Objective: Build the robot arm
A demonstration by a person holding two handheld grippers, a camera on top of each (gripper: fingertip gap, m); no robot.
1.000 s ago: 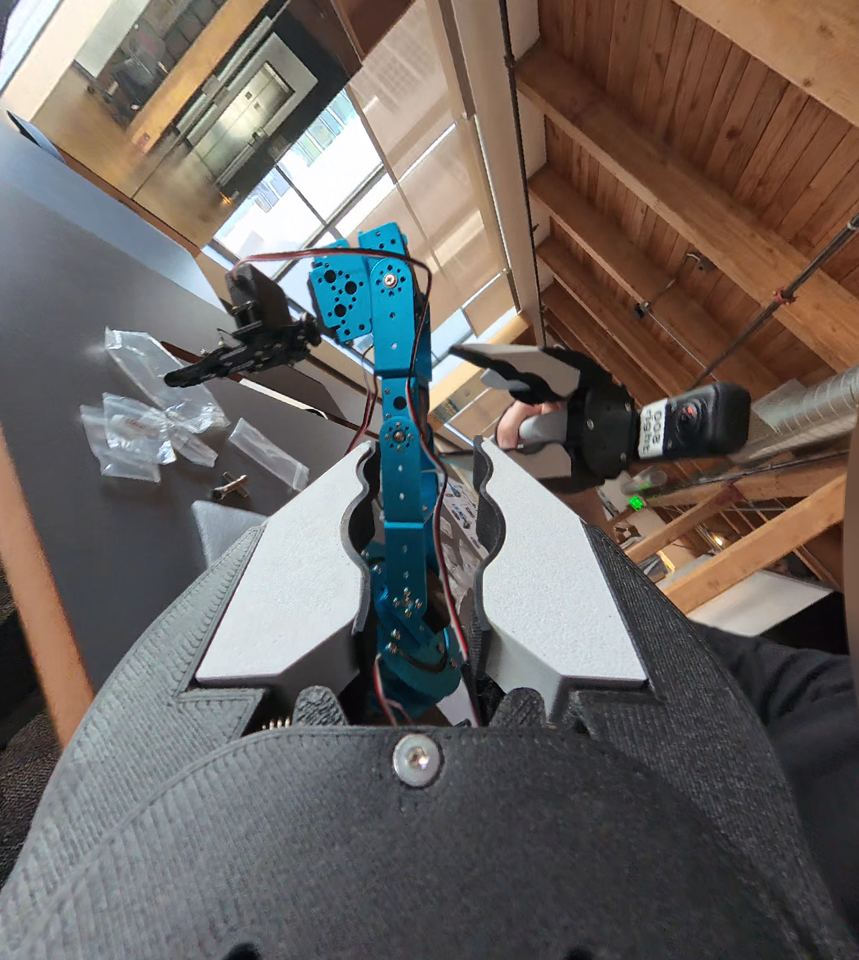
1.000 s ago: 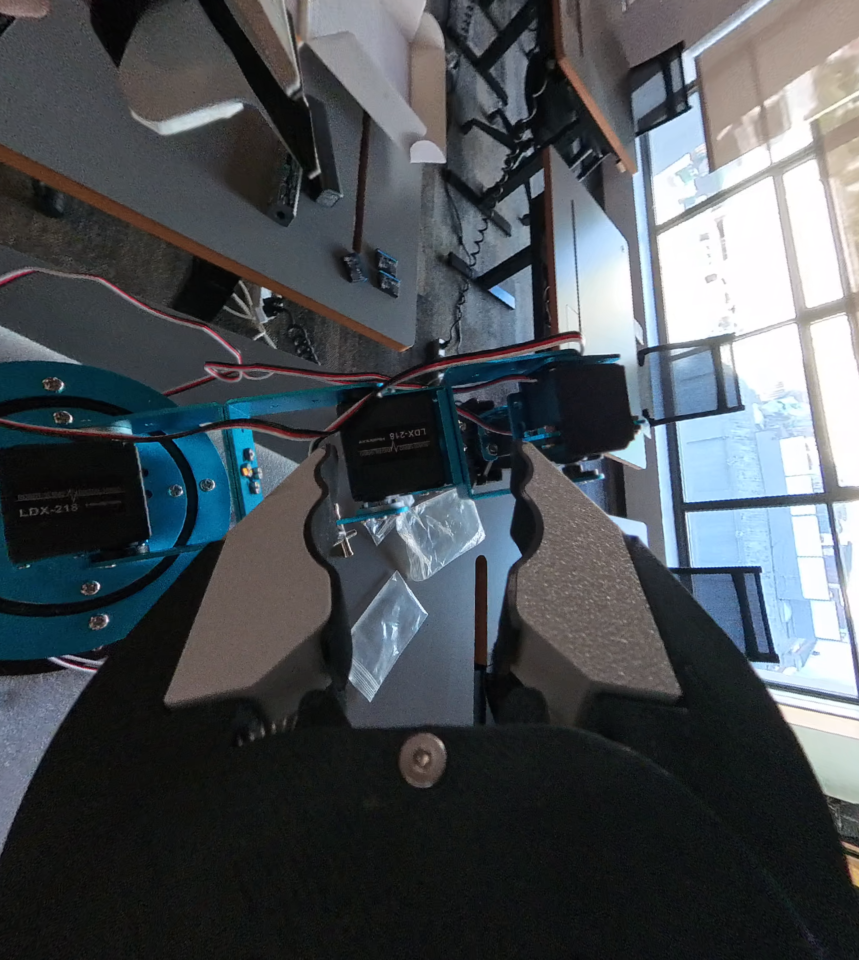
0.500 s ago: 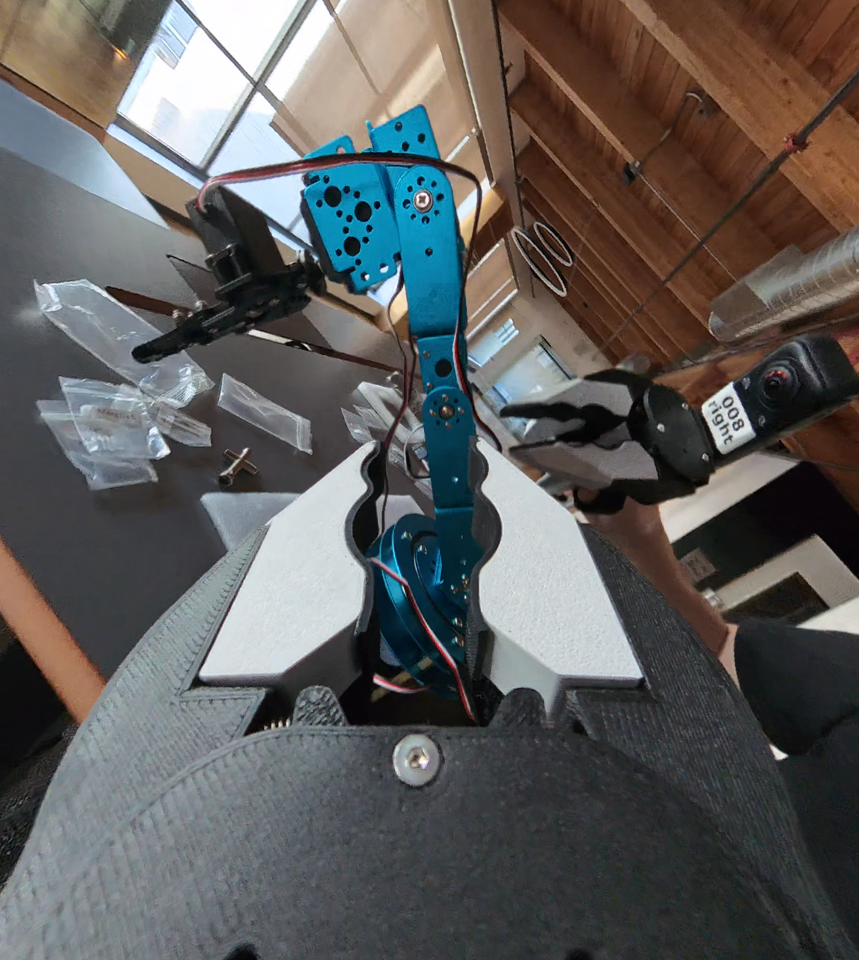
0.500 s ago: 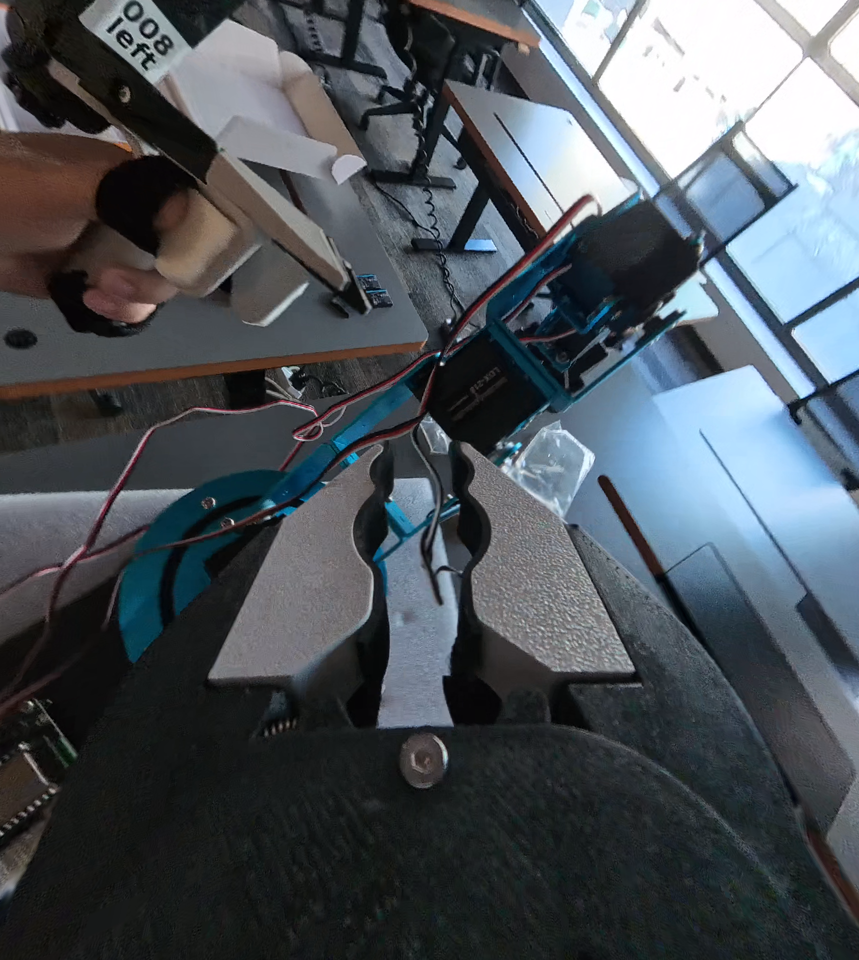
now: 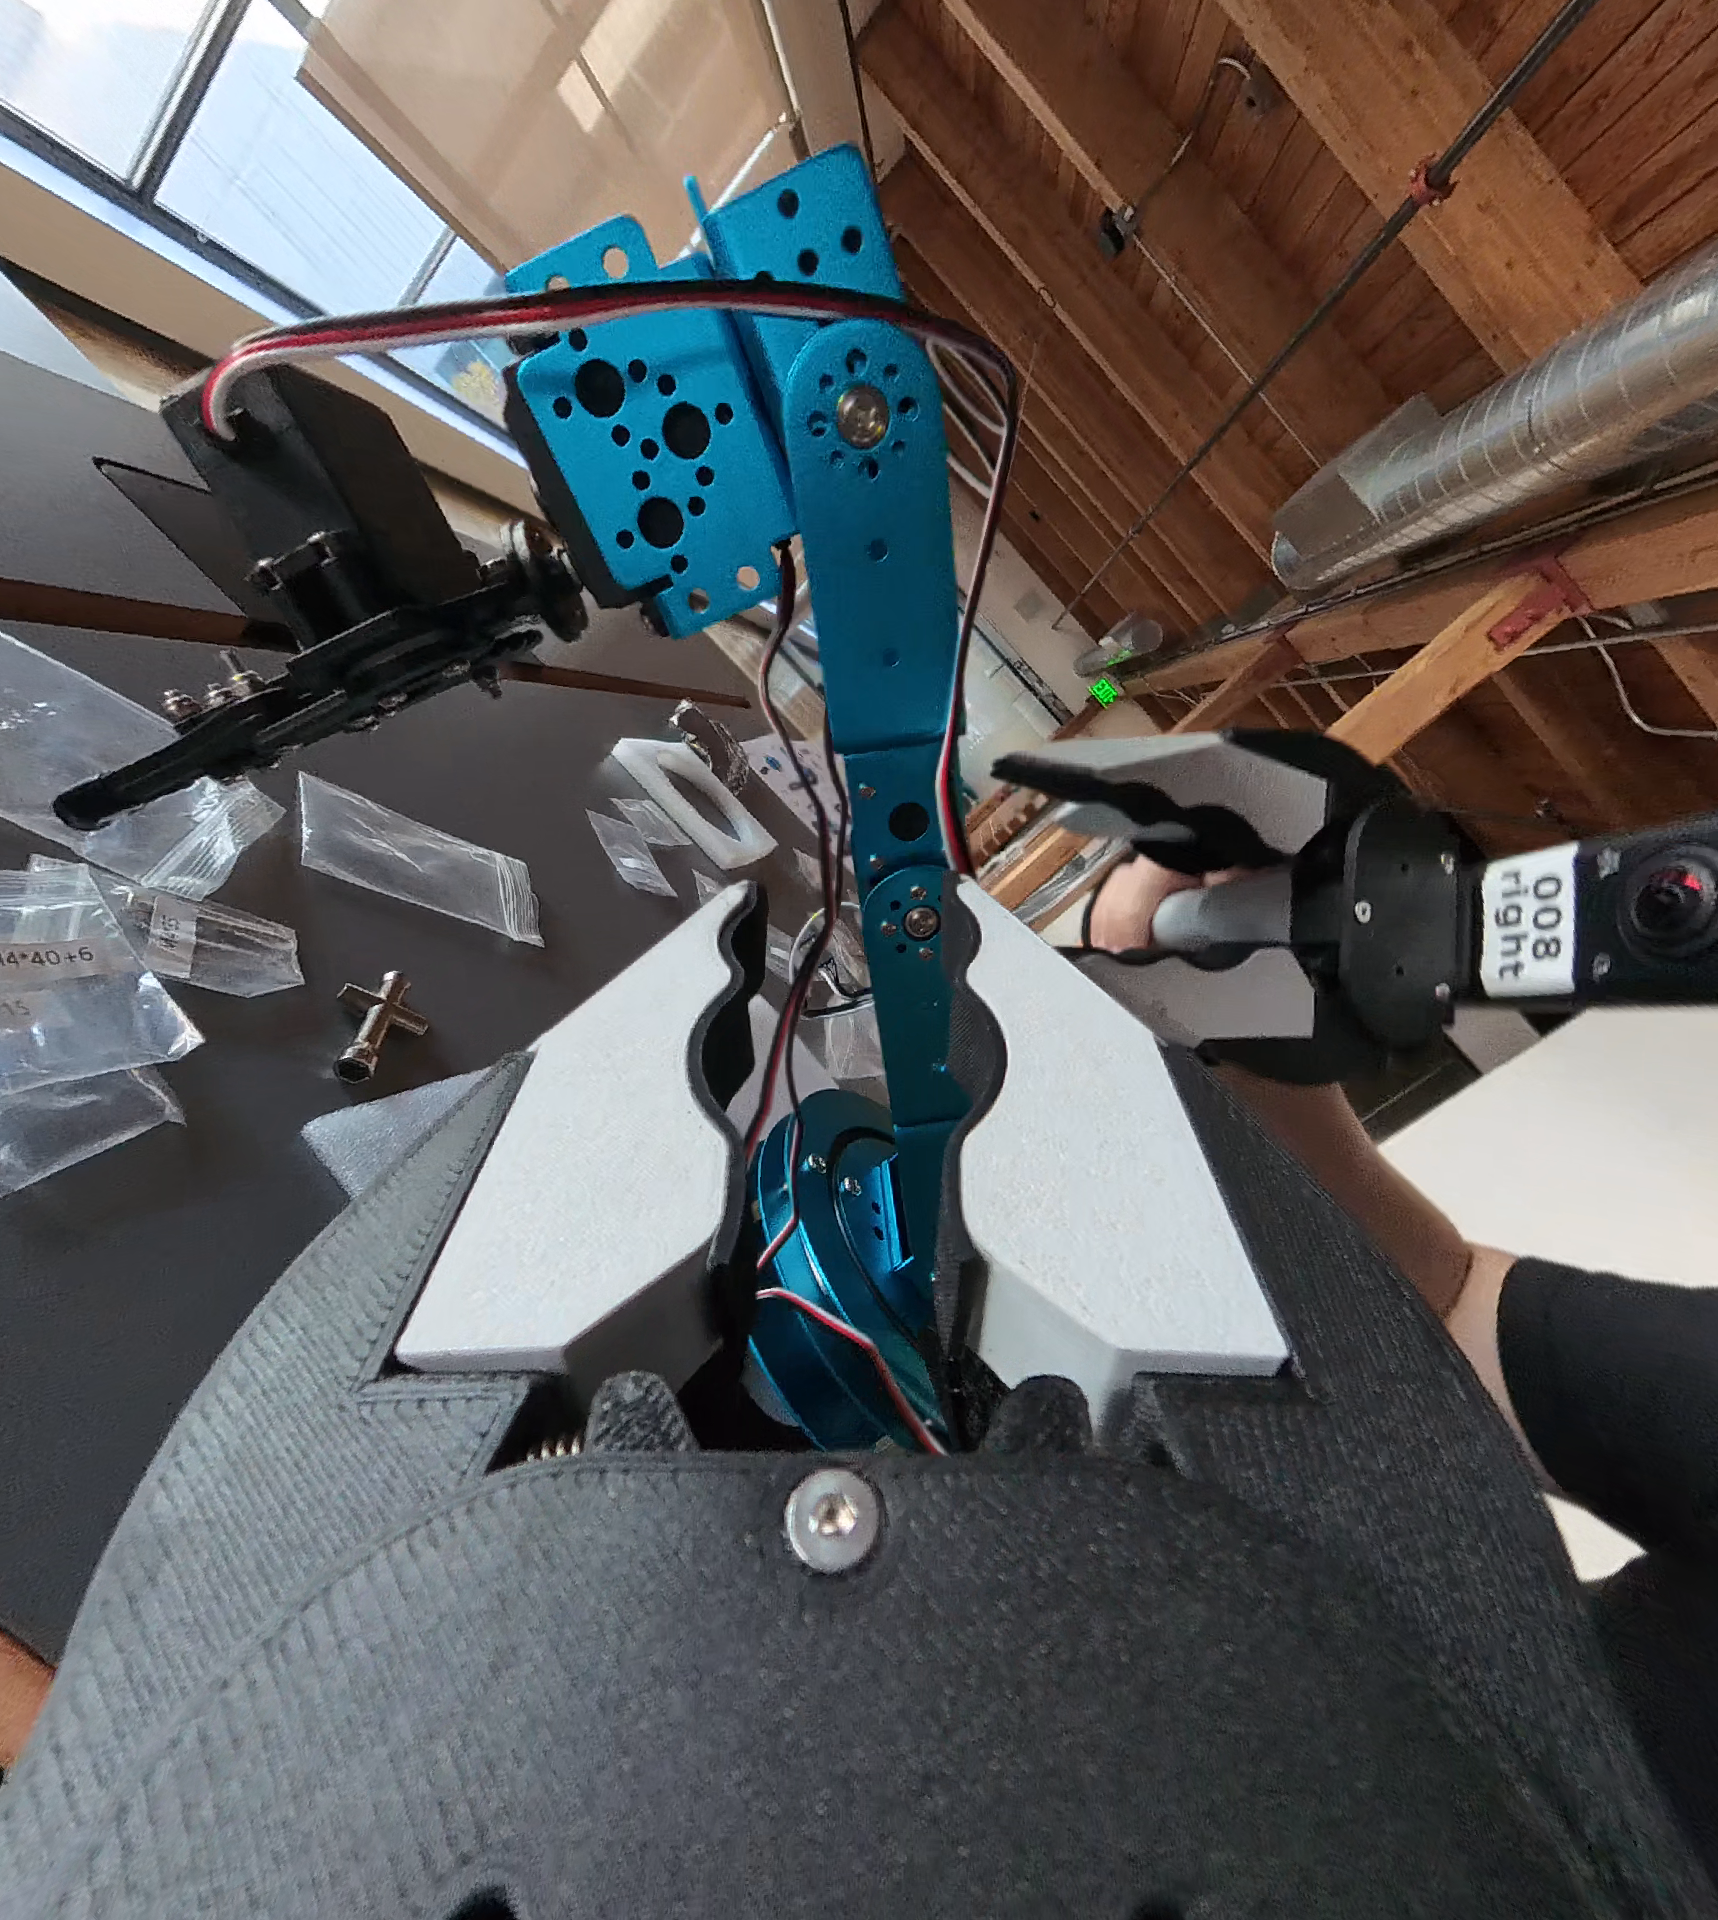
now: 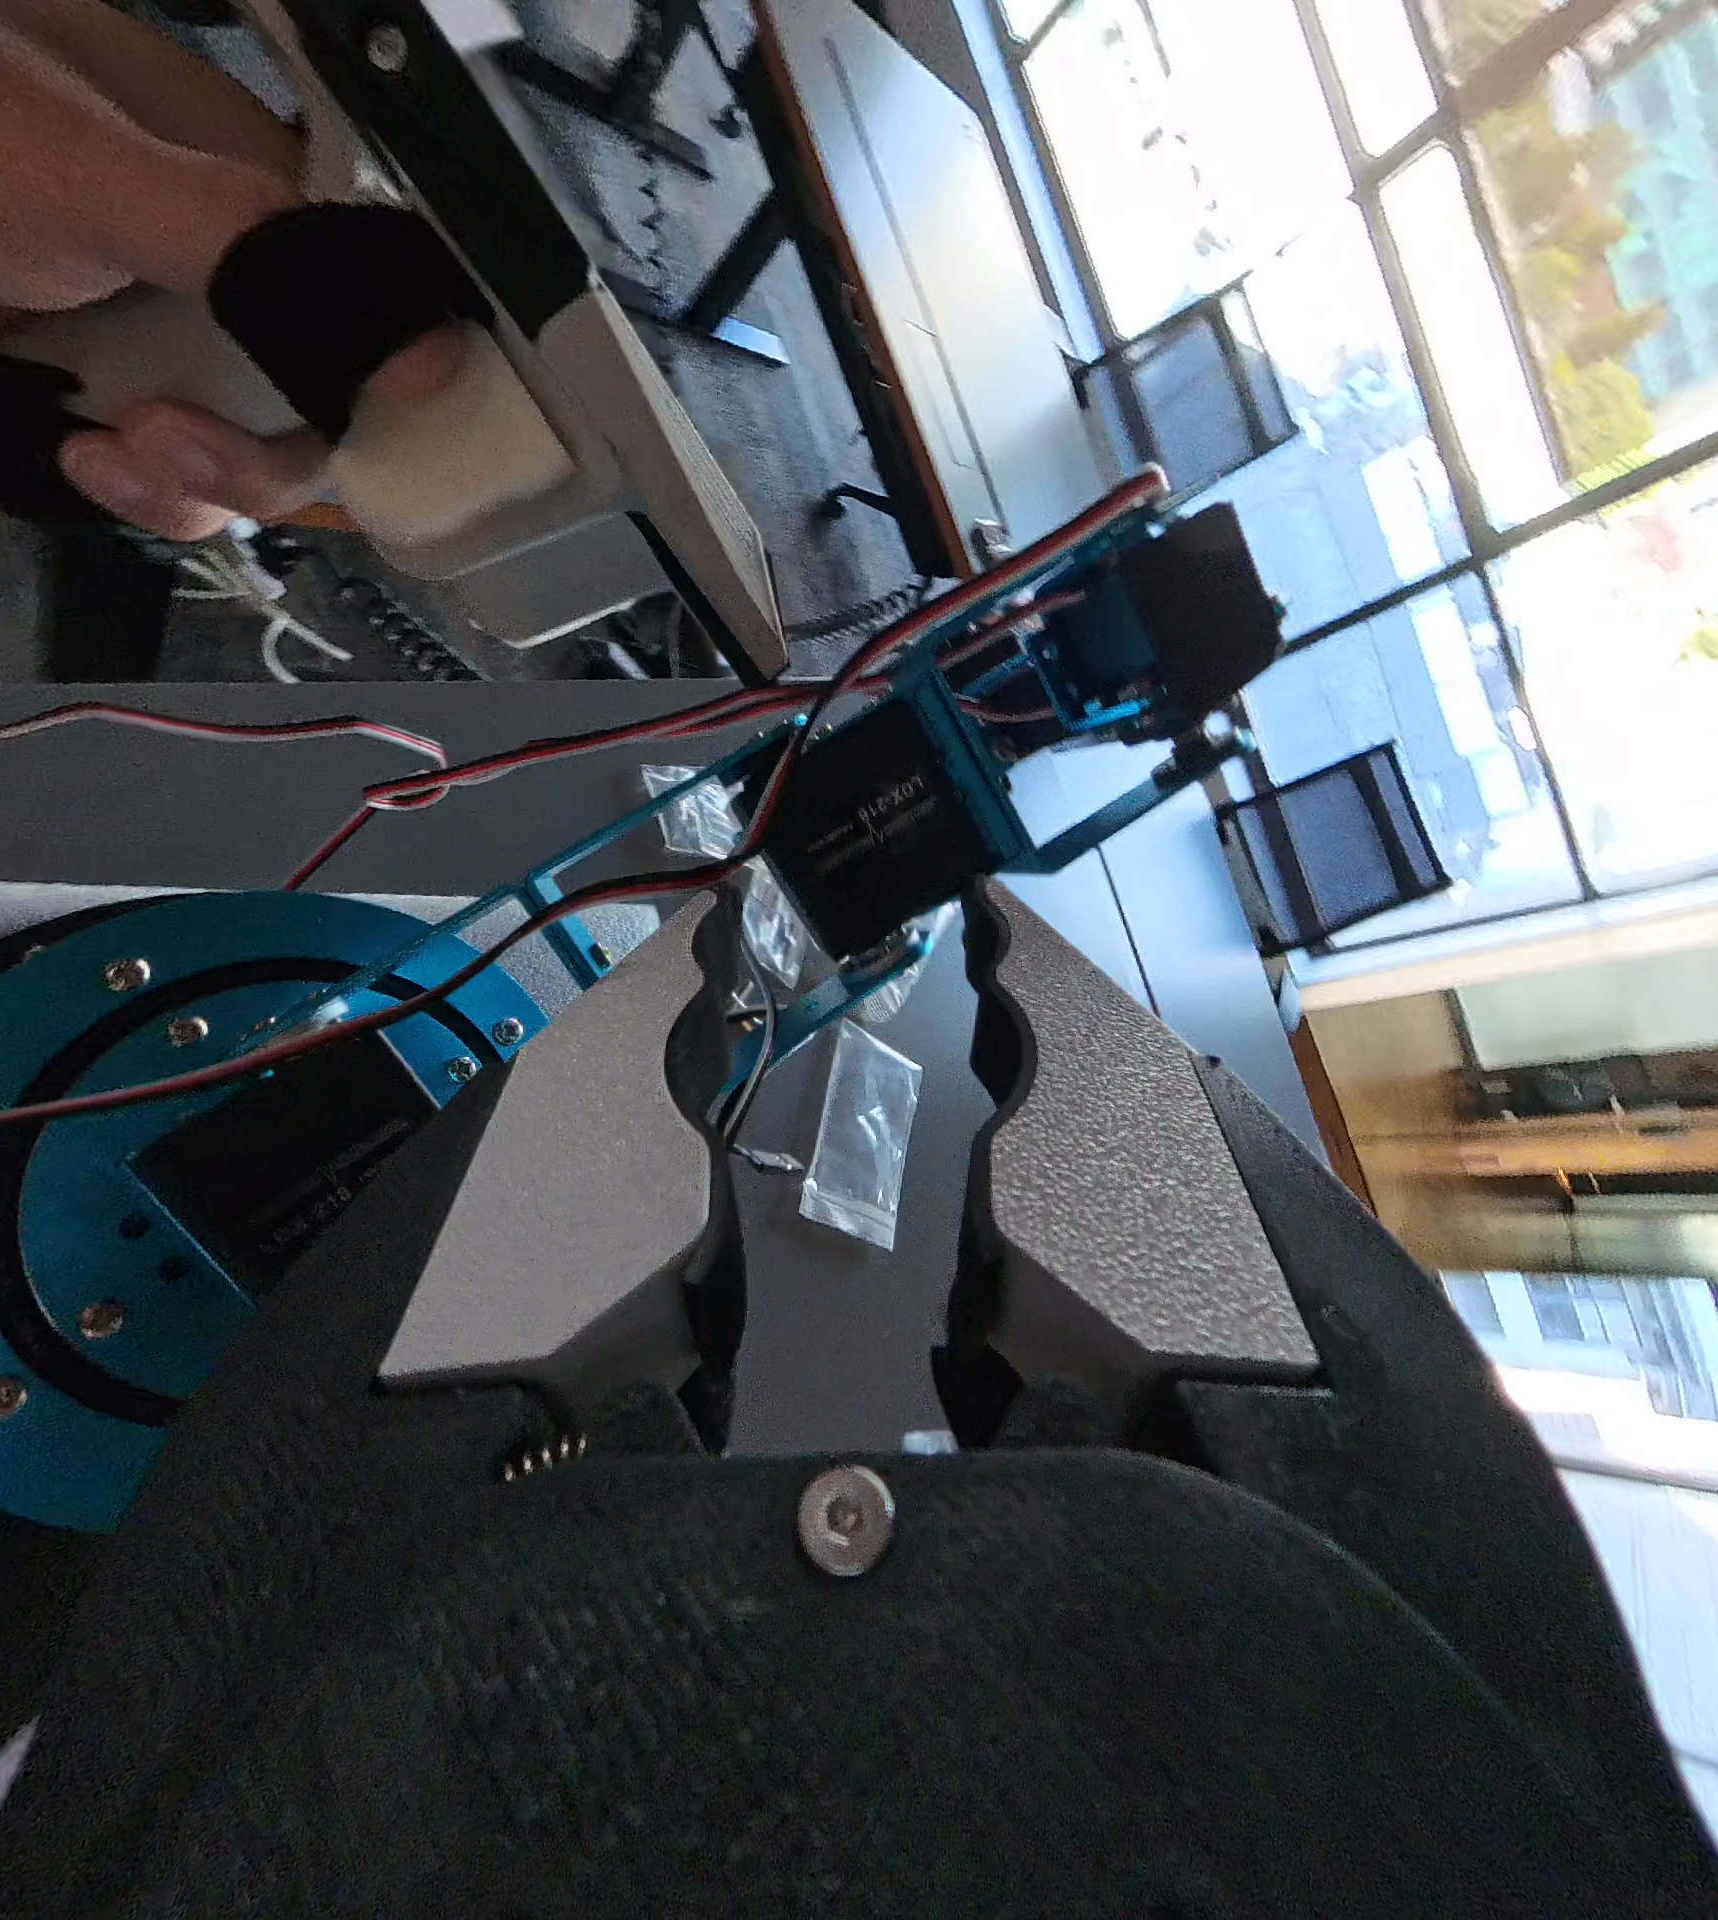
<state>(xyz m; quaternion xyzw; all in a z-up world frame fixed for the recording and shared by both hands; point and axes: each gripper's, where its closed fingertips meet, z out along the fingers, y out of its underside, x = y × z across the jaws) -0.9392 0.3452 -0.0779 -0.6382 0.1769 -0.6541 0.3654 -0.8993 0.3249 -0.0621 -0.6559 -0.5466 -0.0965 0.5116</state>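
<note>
Left wrist view: spread hand-held gripper (image 5: 850, 1023) over dark table (image 5: 159, 1247), timber ceiling (image 5: 1354, 260) above.

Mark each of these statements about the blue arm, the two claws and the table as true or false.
1. A link of the blue robot arm runs up between the fingers of the left claw. True.
2. The right claw is clamped on a plastic bag. False: it is open and holds nothing, and the clear bags lie on the dark table.
3. A cross-shaped metal wrench lies on the dark table beside the clear bags. True.
4. The wires along the blue robot arm are all blue. False: they are red, white and dark.
</note>
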